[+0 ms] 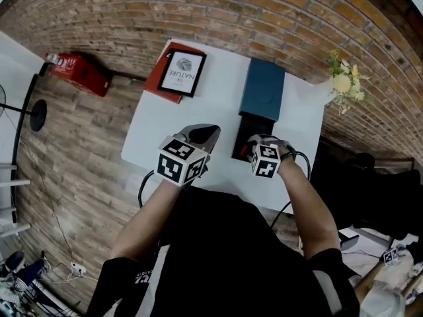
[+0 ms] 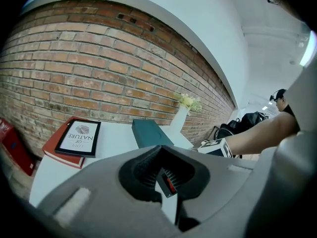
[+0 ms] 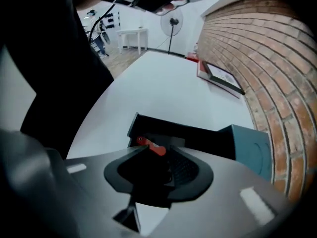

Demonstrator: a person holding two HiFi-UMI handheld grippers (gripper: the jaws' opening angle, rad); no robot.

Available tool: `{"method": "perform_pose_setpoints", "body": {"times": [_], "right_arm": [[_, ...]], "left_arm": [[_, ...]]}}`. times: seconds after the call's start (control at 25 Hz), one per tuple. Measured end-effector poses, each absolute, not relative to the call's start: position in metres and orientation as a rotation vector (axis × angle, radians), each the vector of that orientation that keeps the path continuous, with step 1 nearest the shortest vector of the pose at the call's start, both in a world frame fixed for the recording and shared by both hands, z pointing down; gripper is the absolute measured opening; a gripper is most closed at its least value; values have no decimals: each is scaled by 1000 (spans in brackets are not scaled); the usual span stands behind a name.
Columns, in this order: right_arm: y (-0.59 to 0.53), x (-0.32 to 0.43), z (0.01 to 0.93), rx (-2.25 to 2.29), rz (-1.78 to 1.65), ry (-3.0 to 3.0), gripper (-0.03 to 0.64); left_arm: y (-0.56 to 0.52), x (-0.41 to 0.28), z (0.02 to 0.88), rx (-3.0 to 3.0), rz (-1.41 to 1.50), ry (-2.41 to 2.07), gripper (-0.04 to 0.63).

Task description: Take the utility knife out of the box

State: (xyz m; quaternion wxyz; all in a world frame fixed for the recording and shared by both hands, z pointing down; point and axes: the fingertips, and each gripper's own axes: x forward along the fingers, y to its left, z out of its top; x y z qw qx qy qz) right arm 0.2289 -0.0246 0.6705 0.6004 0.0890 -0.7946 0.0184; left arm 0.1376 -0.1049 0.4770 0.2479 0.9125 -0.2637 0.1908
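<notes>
By the table's near edge we hold the left gripper over bare top, left of the box, its jaws closed tip to tip. A small dark piece with a red patch shows in the hollow between its pads; we cannot tell what it is. Our right gripper points steeply down at the near end of the black box, jaws apart and pressing on nothing. The knife, its red part showing, lies in the box, just beyond the jaw tips and between them. The teal lid lies against the box's far end, towards the far edge. A book rests on a red book at the far left corner, and flowers stand at the far right corner.
</notes>
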Motion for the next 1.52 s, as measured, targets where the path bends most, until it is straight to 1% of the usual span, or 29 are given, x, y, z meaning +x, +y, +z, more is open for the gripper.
{"method": "perform_pose_setpoints", "body": {"times": [0.24, 0.48, 0.72, 0.8, 0.84, 0.88, 1.0, 1.12, 1.32, 1.52], "right_arm": [[-17, 232, 692, 52, 28, -1759, 130], [-13, 225, 708, -25, 16, -1729, 159], [-12, 221, 707, -81, 4, -1703, 163], [-18, 219, 707, -40, 18, -1718, 141], [-22, 219, 707, -11, 21, -1725, 83], [-24, 219, 706, 15, 24, -1729, 64], [-26, 219, 705, 50, 39, -1724, 51], [-21, 219, 705, 79, 94, -1727, 0], [-6, 219, 707, 90, 114, -1719, 0], [-17, 221, 700, 156, 104, -1736, 0]], "left_arm": [[-113, 105, 485, 2441, 492, -773, 6], [-118, 82, 493, 2406, 478, -808, 8], [-114, 61, 496, 2387, 486, -810, 6], [-114, 58, 501, 2379, 488, -802, 6], [-114, 57, 502, 2377, 489, -794, 6], [-114, 58, 503, 2377, 491, -783, 6], [-113, 59, 506, 2382, 496, -752, 6], [-114, 63, 507, 2389, 500, -729, 6], [-114, 75, 506, 2406, 505, -683, 6], [-114, 82, 508, 2408, 515, -661, 6]]}}
